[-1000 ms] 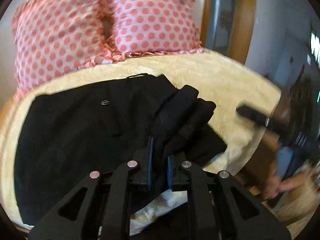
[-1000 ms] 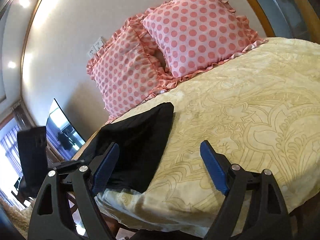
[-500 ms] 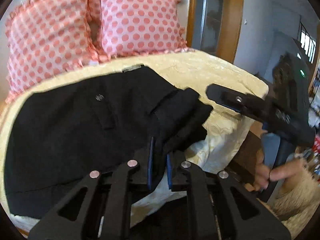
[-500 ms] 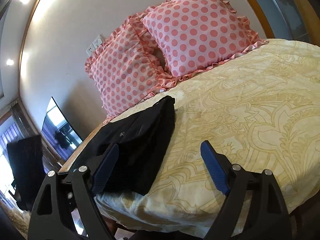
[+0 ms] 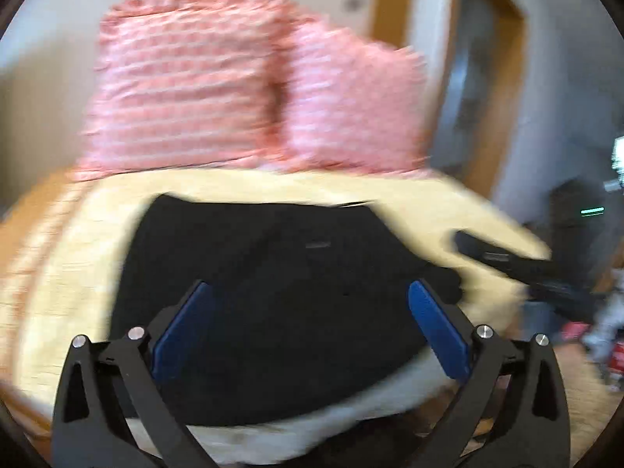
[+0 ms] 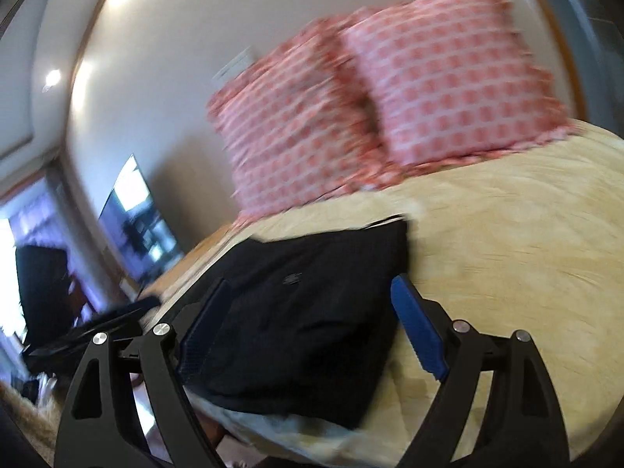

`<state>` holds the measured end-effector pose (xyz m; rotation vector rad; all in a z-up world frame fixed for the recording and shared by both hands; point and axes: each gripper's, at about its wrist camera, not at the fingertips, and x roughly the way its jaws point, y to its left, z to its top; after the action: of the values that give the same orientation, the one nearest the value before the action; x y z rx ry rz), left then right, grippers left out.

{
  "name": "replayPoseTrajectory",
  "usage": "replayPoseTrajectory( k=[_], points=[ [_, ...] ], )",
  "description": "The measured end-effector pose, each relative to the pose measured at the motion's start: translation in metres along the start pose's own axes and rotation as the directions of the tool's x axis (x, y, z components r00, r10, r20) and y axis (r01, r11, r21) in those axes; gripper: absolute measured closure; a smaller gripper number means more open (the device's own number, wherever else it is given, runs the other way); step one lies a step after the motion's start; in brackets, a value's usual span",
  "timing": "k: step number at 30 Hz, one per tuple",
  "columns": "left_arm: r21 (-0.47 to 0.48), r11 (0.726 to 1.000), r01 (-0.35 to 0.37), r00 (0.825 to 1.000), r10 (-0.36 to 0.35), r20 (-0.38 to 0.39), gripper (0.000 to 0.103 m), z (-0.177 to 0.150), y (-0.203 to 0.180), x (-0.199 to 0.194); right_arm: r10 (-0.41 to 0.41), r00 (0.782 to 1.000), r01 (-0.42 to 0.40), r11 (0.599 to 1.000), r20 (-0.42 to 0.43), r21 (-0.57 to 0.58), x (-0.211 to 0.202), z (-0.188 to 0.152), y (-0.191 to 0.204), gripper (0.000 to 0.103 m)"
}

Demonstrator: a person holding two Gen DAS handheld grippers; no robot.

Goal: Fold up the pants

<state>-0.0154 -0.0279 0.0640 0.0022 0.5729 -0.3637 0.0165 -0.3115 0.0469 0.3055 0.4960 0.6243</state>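
The black pants [image 5: 273, 296] lie folded at the near edge of the bed [image 6: 507, 257]. Left claw [image 5: 310, 327] and right claw [image 6: 312, 323] gape wide, empty. Soft and limp, they likely sag; pinch a doubled edge.

Left gripper [image 5: 310, 327] now spread, off pants [image 5: 273, 304].

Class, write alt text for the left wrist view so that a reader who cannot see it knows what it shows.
The open left claw hangs over black pants lying folded on a cream bedspread, gripping nothing. Two pink pillows lean at the head of the bed, and the right claw reaches in from the right edge. The picture is motion-blurred.
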Motion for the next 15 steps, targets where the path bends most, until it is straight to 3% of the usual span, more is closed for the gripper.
replayPoseTrajectory(
  k=[3,7,11,15],
  points=[
    [0.003,0.997,-0.082,0.992,0.082,-0.099,0.002,-0.002,0.009,0.025,0.023,0.998,-0.024,0.999,-0.063,-0.021,0.018,-0.001,0.01,0.01],
    [-0.041,0.993,-0.111,0.973,0.1,-0.206,0.002,-0.024,0.026,0.041,-0.048,0.972,0.047,0.999,-0.231,-0.01,0.045,-0.02,0.002,0.009],
    [-0.068,0.995,-0.074,0.982,0.061,-0.18,0.002,-0.036,0.036,0.037,-0.054,0.969,0.044,0.998,-0.243,-0.048,0.041,-0.023,0.005,0.01],
    [-0.071,0.996,-0.061,0.986,0.048,-0.162,0.002,-0.041,0.037,0.032,-0.007,0.987,0.019,0.997,-0.162,0.078,0.028,0.004,-0.017,0.01]
  ],
)
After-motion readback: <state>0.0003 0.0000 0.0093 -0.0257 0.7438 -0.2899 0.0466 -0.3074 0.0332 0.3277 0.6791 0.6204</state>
